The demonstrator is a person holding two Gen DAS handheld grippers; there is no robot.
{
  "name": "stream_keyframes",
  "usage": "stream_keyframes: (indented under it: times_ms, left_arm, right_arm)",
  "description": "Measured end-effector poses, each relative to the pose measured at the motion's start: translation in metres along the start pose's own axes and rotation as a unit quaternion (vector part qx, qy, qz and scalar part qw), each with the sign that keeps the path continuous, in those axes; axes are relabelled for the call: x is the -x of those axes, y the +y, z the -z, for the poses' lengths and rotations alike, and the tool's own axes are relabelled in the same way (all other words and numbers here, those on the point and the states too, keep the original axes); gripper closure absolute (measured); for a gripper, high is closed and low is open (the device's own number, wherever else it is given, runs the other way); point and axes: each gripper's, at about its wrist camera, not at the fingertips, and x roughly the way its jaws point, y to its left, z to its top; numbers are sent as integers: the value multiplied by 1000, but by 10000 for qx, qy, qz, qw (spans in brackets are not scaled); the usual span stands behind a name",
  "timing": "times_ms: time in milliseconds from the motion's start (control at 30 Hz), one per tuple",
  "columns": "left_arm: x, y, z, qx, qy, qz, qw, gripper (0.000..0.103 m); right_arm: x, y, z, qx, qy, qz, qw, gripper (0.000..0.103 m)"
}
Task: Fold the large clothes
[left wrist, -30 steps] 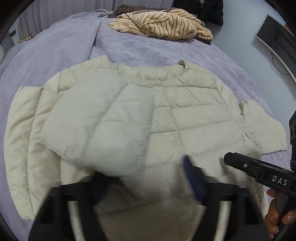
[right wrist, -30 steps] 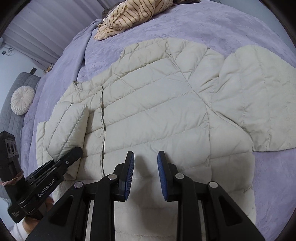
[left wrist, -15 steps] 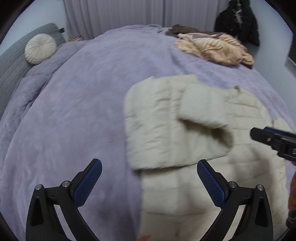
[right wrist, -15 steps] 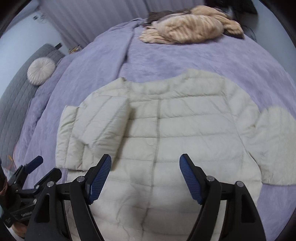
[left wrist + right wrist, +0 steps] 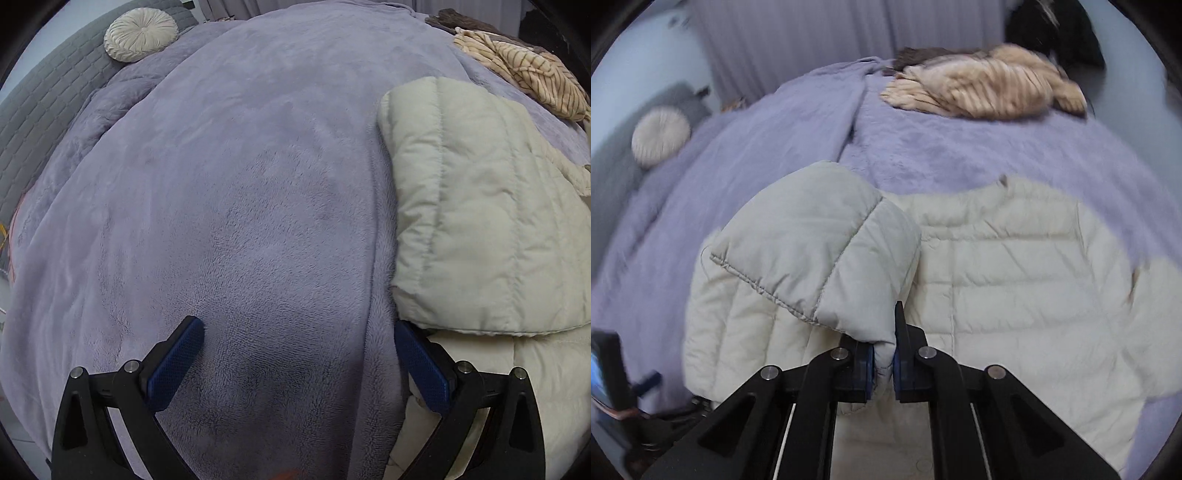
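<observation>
On blanket: jacket sleeve folded, pinched by right gripper; left gripper apart, other sleeve unfolded.

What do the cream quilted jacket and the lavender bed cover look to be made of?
Cream quilted jacket: smooth, slightly shiny synthetic shell, probably nylon, padded; stitched channels puff between seams. Lavender bed cover: soft fleece or plush, matte; fuzzy nap shows up close.
</observation>
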Motion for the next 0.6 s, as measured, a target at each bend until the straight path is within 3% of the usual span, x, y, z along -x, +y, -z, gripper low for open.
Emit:
stream_keyframes:
  times_ms: [33, 100, 167, 367, 500, 533, 600]
  left_arm:
    - [-1, 1, 0, 18, -7, -7, 10000, 0]
    - [-2, 3, -1, 52, -32, -32, 10000, 0]
    - [-4, 5, -2, 71, -71, -55, 9999, 0]
    - [5, 24, -4, -333, 123, 175, 9992, 0]
    - [23, 52, -12, -275, 169, 853, 9958, 0]
    - [25, 56, -18, -184, 184, 1037, 9943, 0]
    - [22, 59, -42, 8, 218, 1583, 9871, 0]
  right_arm:
    - [1, -25, 2, -658, 51, -172, 9977, 95]
    - [-3, -73, 14, -1841, 208, -422, 9818, 95]
    - [-9, -105, 31, -2565, 359, -579, 9641, 95]
    - [-14, -137, 47, -3191, 440, -972, 9417, 95]
    - [-17, -138, 46, -3140, 533, -1019, 9424, 94]
    - [-17, -138, 45, -3153, 590, -1077, 9410, 90]
    - [-14, -136, 43, -3111, 681, -1172, 9407, 67]
